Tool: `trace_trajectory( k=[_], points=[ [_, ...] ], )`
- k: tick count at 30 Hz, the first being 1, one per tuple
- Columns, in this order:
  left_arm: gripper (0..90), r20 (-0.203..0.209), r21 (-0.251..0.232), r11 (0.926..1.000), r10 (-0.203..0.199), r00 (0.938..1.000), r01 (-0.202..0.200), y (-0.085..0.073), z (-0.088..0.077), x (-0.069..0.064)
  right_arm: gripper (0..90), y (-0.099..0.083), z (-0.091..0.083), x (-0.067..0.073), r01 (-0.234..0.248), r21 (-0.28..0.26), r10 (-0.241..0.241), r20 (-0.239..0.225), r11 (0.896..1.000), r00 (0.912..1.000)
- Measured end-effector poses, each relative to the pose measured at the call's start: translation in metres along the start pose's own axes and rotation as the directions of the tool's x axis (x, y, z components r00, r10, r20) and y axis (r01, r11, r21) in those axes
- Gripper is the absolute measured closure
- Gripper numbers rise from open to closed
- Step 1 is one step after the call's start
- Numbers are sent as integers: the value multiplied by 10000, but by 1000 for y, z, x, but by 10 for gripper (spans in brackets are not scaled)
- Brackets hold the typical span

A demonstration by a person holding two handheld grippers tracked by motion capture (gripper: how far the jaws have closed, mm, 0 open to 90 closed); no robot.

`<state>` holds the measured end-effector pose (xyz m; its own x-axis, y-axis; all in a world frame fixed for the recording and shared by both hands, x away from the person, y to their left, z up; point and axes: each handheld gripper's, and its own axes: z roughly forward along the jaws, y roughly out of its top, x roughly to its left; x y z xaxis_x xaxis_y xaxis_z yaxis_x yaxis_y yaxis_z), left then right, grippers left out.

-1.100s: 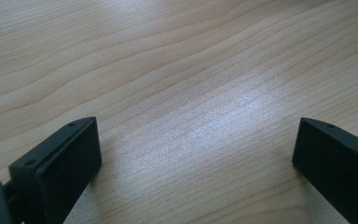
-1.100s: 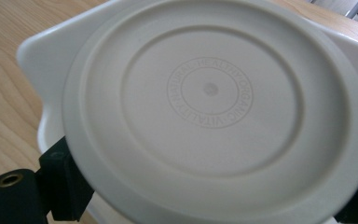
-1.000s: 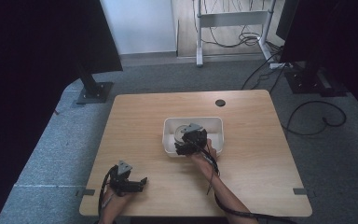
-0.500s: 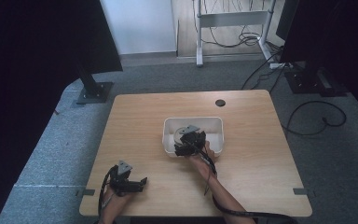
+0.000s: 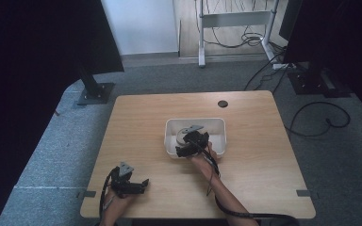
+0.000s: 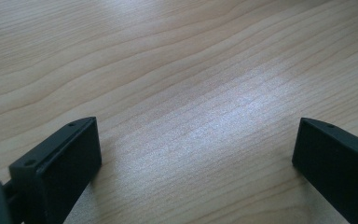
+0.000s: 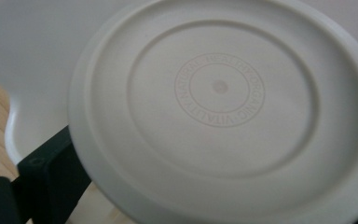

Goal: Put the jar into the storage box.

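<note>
My right gripper [image 5: 185,149] sits at the near left corner of the white tray [image 5: 219,123], which is at mid bench [image 5: 141,122], slightly right of centre. In the right gripper view a round white lid [image 7: 223,112] takes up most of the frame, with concentric rings and embossed lettering around a centre dot; it is tilted, and the tray's white wall [image 7: 23,56] curves behind it on the left. One of my black jaws shows at the lower left edge of the lid, touching its rim; the other jaw only peeks in at the bottom right corner, so the lid sits between them and they look pinched on it, though the right contact is mostly hidden. From the high view the lid is a pale grey disc [image 5: 184,137] inside the tray at its left end, just beside the gripper head. My right hand [image 5: 202,157] comes in from the near side, and the cable trails back along the forearm. My left gripper [image 5: 139,185] rests at the near left of the bench, well apart from the tray, pointing right. In the left gripper view both jaws are spread wide, bare wood grain between them, nothing held. A dark round grommet hole [image 5: 223,103] lies at the far edge of the bench.
</note>
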<state>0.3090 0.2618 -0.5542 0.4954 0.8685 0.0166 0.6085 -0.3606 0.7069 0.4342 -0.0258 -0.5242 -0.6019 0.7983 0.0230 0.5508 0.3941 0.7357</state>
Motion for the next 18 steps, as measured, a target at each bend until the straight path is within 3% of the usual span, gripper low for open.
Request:
trace_trajectory(
  k=[18],
  points=[
    [8,1,0,10000,1,10000,-1,0,0,0,21,2,-17,3,732,-292,-727,166,9969,9972]
  ],
)
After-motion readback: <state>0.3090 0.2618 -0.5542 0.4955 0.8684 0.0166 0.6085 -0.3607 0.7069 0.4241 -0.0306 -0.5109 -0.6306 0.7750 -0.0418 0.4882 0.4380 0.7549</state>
